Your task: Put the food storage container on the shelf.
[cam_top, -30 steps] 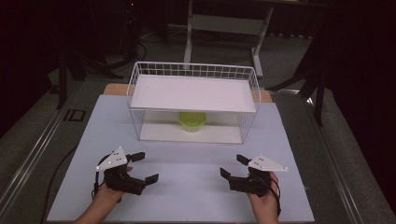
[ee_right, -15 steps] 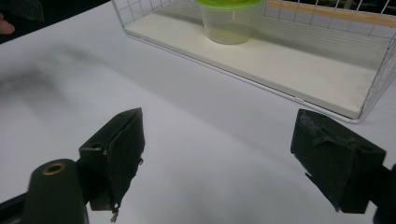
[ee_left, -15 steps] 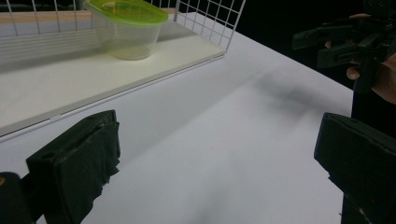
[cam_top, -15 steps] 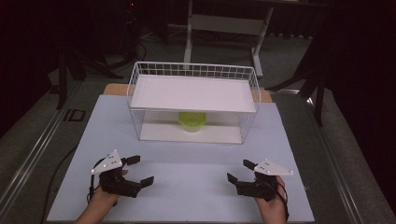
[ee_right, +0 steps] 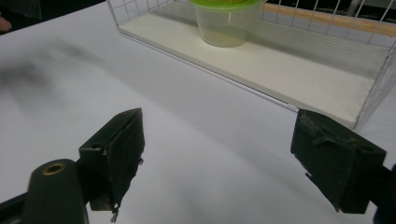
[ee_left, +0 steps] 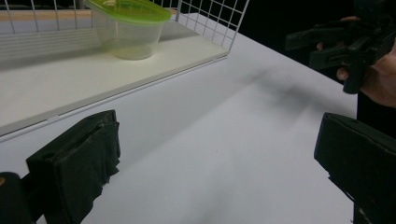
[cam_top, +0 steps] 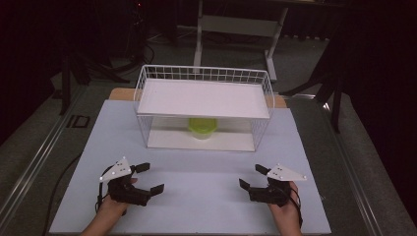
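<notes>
A clear plastic tub with a green lid [cam_top: 202, 127] stands on the lower shelf of a white wire rack [cam_top: 147, 110] at the far middle of the table. The tub [ee_left: 127, 28] is upper left in the left gripper view, and the tub [ee_right: 227, 21] is at the top of the right gripper view. My left gripper [cam_top: 149, 178] rests low at the front left, open, nothing between its jaws. My right gripper [cam_top: 252, 177] sits at the front right, open and empty too. Both point inward and toward the rack. The right gripper [ee_left: 348, 44] appears far off in the left gripper view.
The rack has a white upper shelf [cam_top: 204, 98] above the tub. A pale blue-white tabletop [cam_top: 201, 169] spreads between the grippers and the rack. Dark floor, a metal rail [cam_top: 34, 157] at the left and a stand [cam_top: 236, 24] lie beyond.
Both hands have drawn back toward the front edge of the table, with the grippers still open. The tub and rack have not moved.
</notes>
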A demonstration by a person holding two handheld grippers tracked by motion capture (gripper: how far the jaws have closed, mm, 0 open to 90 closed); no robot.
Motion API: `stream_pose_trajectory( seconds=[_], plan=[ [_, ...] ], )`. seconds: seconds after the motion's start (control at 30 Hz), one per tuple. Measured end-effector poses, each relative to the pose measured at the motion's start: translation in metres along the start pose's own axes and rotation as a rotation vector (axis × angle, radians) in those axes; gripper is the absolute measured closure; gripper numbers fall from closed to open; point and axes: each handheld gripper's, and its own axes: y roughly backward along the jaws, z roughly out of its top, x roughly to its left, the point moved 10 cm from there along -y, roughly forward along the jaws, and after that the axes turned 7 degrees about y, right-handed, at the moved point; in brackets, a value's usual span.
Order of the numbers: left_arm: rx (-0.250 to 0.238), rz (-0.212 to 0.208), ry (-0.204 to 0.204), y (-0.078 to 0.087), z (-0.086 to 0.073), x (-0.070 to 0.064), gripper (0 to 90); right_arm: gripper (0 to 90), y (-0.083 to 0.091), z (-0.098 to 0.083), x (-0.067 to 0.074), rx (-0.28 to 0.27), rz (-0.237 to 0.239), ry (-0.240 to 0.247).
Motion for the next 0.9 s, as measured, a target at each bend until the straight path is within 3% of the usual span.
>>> stream_pose_trajectory(
  seconds=[0.17,0.27,0.37,0.47,0.67,0.9],
  plan=[
    [-0.004,0.003,0.007,0.001,-0.001,0.001,1.3,17.4,-0.006,-0.003,0.001,-0.001,0.013,0.022],
    [0.0,0.013,0.009,0.001,-0.003,0.002,1.3,17.3,-0.009,-0.004,0.003,-0.002,0.031,-0.003],
    [0.005,0.018,0.013,0.002,-0.005,0.004,1.3,17.3,-0.012,-0.007,0.006,0.018,0.036,0.023],
    [0.006,0.027,0.002,0.003,-0.005,0.005,1.3,17.3,-0.014,-0.011,0.005,0.038,0.039,0.014],
    [-0.001,0.028,0.013,0.005,-0.005,0.007,1.3,17.3,-0.015,-0.016,-0.003,0.045,0.029,-0.035],
    [-0.004,0.033,0.011,0.006,-0.004,0.006,1.3,17.4,-0.013,-0.015,-0.005,0.045,0.011,-0.019]
  ],
)
